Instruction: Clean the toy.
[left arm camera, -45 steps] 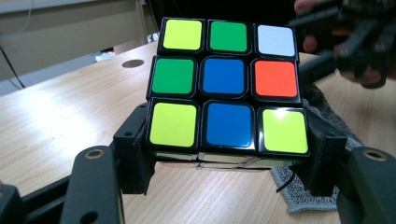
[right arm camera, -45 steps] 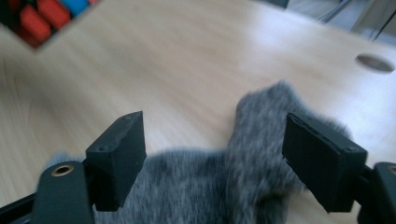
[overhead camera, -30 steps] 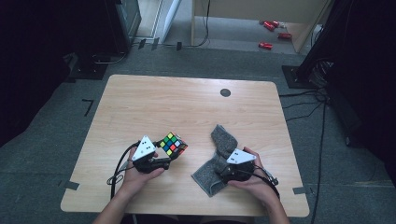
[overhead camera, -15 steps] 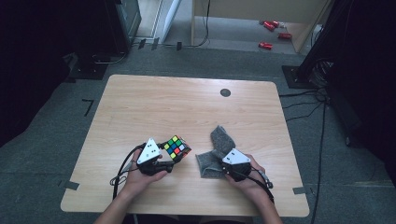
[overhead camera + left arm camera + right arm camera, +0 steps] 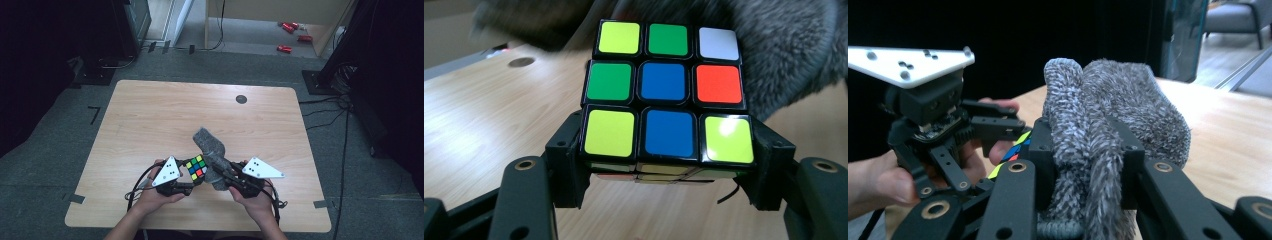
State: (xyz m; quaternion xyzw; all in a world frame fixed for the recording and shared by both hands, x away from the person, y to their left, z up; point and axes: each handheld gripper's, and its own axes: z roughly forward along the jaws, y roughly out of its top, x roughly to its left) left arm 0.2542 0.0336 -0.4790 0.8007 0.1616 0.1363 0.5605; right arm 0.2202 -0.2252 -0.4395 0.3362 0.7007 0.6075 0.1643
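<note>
A scrambled colour cube [image 5: 196, 167] sits clamped between the jaws of my left gripper [image 5: 194, 176], near the table's front edge. In the left gripper view the cube [image 5: 664, 95] shows yellow, green, blue, white and orange squares, and my left gripper [image 5: 664, 167] presses on both its sides. A grey fuzzy cloth [image 5: 210, 145] hangs bunched in my right gripper [image 5: 223, 175], whose jaws have just been closing on it. In the right gripper view the cloth [image 5: 1108, 115] stands folded between the jaws of my right gripper [image 5: 1083, 165], right beside the cube [image 5: 1015, 147] and the left gripper [image 5: 998, 125].
The wooden table [image 5: 150, 115] stretches away beyond both hands, with a small black round mark [image 5: 241, 99] near its far edge. Cables trail from both grippers at the front edge. Red items [image 5: 284, 48] lie on the floor beyond the table.
My right gripper closed on the flat cloth, lifted it off the table and carried it left up to the cube. My left gripper with the cube shifted slightly right.
</note>
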